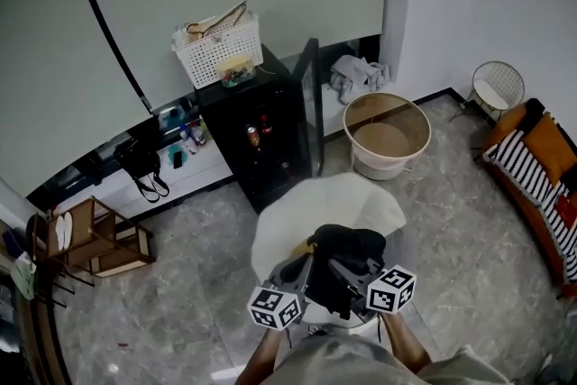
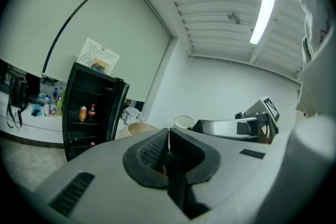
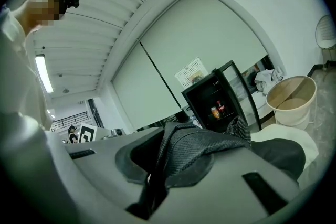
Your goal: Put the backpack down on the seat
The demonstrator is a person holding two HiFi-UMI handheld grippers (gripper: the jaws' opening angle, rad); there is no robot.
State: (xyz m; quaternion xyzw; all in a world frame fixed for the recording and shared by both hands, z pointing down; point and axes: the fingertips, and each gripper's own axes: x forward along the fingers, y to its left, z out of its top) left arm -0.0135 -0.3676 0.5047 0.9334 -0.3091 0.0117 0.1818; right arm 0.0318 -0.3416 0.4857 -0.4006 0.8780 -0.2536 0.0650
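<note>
The black backpack (image 1: 347, 246) rests on a white round seat (image 1: 361, 198) just in front of me in the head view. My left gripper (image 1: 302, 270) is at the bag's left side and my right gripper (image 1: 358, 271) at its right side. In the left gripper view the left gripper (image 2: 169, 135) has its jaws together, with a thin dark strap (image 2: 176, 181) running down between them. In the right gripper view the right gripper (image 3: 165, 139) is shut on a grey mesh strap (image 3: 202, 143) of the backpack, and the bag's dark body (image 3: 278, 153) lies on the seat beyond it.
A black mini fridge (image 1: 257, 135) with a white basket (image 1: 219, 50) on top stands behind the seat. A beige tub (image 1: 386, 135) is to the right of it. A wooden rack (image 1: 90, 239) is at the left, a striped sofa (image 1: 532, 176) at the right edge.
</note>
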